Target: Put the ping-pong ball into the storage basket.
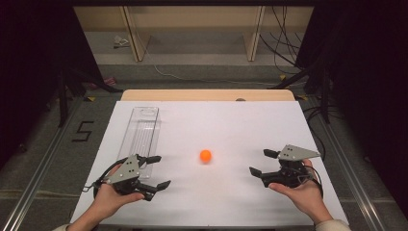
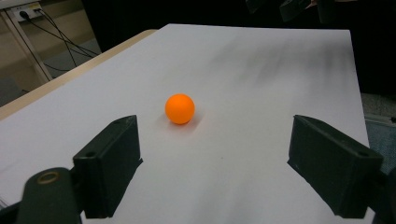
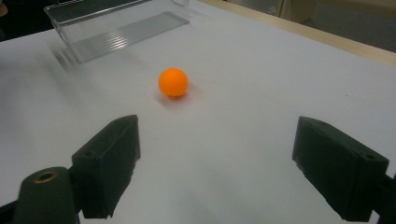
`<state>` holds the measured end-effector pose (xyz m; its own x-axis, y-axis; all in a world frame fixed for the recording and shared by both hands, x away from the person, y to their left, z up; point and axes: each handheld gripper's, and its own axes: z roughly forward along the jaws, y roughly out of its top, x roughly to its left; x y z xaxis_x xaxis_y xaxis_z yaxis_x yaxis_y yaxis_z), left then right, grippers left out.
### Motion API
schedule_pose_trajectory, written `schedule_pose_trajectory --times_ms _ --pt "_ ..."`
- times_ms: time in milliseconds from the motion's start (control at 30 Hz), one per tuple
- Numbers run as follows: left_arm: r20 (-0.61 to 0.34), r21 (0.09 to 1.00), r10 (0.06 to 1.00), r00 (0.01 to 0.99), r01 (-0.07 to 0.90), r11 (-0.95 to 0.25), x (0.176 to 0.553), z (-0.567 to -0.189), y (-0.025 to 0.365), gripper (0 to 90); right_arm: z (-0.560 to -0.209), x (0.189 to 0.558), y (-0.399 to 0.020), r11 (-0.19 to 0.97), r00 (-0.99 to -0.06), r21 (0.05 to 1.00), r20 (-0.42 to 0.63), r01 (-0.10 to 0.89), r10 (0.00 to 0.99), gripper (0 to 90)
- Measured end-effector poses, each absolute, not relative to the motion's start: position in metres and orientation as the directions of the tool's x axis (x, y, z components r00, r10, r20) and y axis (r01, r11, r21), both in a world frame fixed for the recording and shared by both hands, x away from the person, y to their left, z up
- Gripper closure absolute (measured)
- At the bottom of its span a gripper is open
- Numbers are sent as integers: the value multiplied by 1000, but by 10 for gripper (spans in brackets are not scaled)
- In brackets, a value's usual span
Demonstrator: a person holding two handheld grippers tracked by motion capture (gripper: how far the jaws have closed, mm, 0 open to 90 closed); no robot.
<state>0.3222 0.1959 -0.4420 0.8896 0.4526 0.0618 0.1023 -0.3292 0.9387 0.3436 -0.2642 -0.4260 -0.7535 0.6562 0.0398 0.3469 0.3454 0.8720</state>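
I see a small orange ball (image 1: 205, 155) resting on the white tabletop (image 1: 231, 125), near its centre and apart from everything else. My left gripper (image 1: 155, 171) sits at roughly 8 o'clock from the ball, held in a hand (image 1: 109, 197), its two black jaws spread wide and empty. My right gripper (image 1: 262, 162) sits at roughly 4 o'clock from the ball, held in the other hand (image 1: 300, 190), jaws likewise spread wide with nothing between them. Both grippers point inward toward the ball. A clear rectangular plastic tray (image 1: 140, 132) with a ribbed floor lies at about 10 o'clock from the ball, its near end just beside the left gripper.
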Motion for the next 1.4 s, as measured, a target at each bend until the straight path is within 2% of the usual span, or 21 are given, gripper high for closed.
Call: schedule_pose_trajectory --times_ms 1400 --pt "64 937 447 892 100 -335 322 -442 196 164 -428 356 -240 373 -787 866 37 333 616 161"
